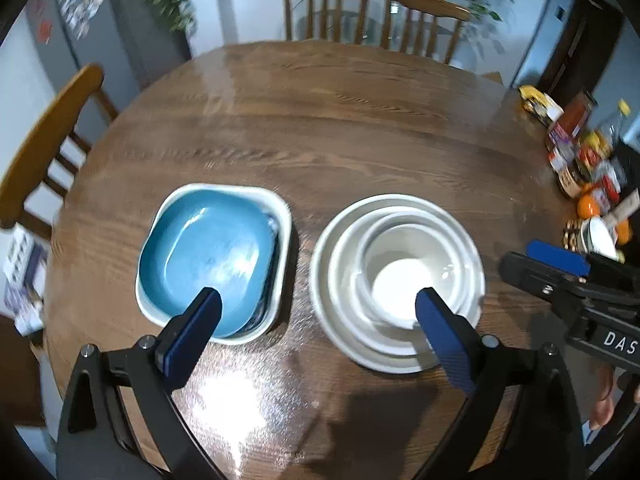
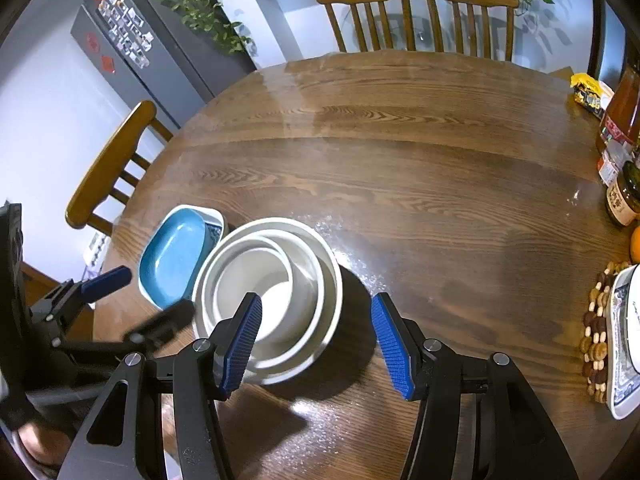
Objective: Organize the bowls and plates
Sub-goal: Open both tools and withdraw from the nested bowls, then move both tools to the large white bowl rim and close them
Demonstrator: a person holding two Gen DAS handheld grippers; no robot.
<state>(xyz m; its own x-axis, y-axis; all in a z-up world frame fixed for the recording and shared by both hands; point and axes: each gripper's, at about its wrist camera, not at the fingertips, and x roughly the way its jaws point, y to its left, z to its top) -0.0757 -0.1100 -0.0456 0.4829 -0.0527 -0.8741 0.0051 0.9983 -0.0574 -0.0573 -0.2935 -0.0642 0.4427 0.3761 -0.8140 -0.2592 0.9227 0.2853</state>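
A blue square plate lies on top of a stack in a white square dish on the round wooden table. To its right, white round bowls sit nested in one another. My left gripper is open above the gap between the two stacks, holding nothing. From the right wrist view it shows at the left, beside the blue plate. My right gripper is open over the right side of the nested bowls, with no pad touching them. In the left wrist view it stands clear of the bowls.
Jars, bottles, packets and oranges crowd the table's right edge. A beaded trivet with a patterned dish lies at the right. Wooden chairs stand at the far side and another on the left.
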